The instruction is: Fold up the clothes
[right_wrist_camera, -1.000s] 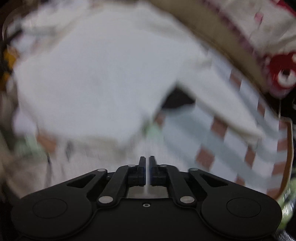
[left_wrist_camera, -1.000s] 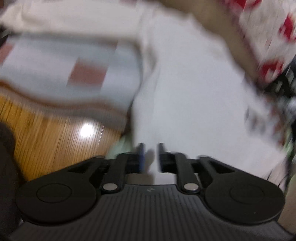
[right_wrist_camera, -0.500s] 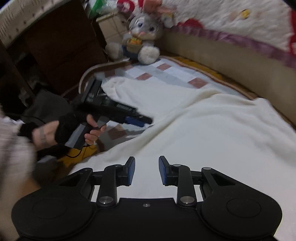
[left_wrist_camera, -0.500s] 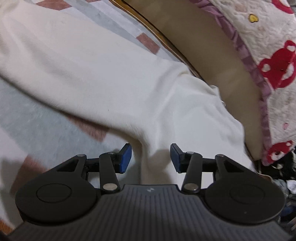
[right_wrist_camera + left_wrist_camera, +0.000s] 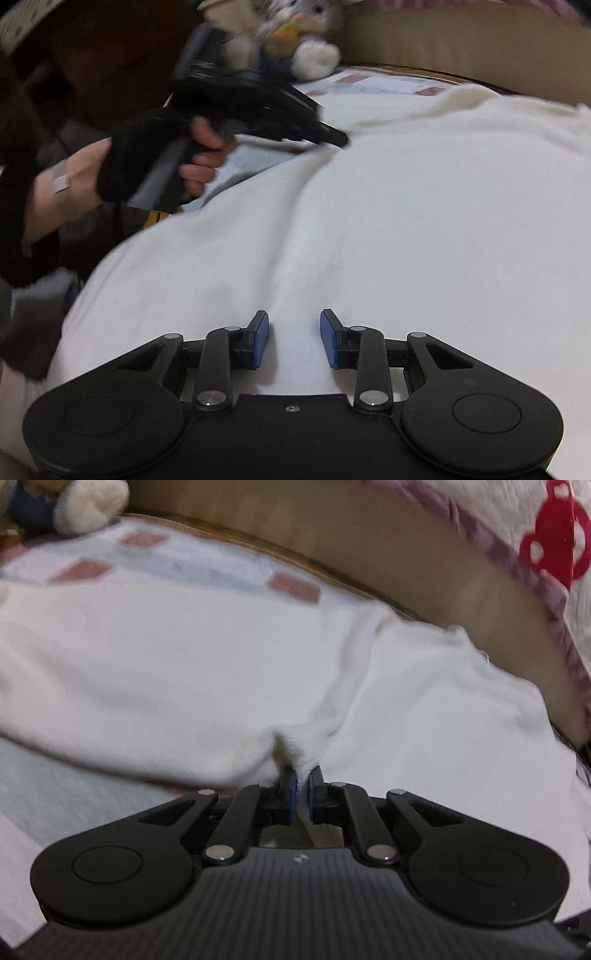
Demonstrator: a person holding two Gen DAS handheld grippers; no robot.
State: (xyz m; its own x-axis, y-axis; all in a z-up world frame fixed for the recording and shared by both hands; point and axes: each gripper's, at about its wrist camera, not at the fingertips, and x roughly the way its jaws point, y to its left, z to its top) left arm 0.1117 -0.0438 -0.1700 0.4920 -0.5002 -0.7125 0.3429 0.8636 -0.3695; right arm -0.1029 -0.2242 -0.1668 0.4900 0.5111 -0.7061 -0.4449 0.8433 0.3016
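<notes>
A cream white garment [image 5: 184, 672] lies spread over a checked mat. In the left wrist view my left gripper [image 5: 302, 782] is shut on a pinched fold of that garment, the cloth bunching up between the blue pads. In the right wrist view the same white garment [image 5: 369, 229] fills the middle. My right gripper [image 5: 294, 338] hovers just over it with its jaws opening, and nothing is gripped between the blue pads. The left gripper [image 5: 332, 138] shows there too, held by a hand in a black fingerless glove [image 5: 140, 158], its tip down on the garment's far edge.
A plush rabbit [image 5: 291, 33] sits at the far end of the checked mat [image 5: 221, 565]. A tan padded bed side [image 5: 406, 565] runs along the far right under a white quilt with red prints [image 5: 554, 550]. Dark furniture [image 5: 92, 66] stands at the left.
The left gripper has shut on a fold of the white garment. The right gripper has dropped closer to the cloth and its jaws have spread wider.
</notes>
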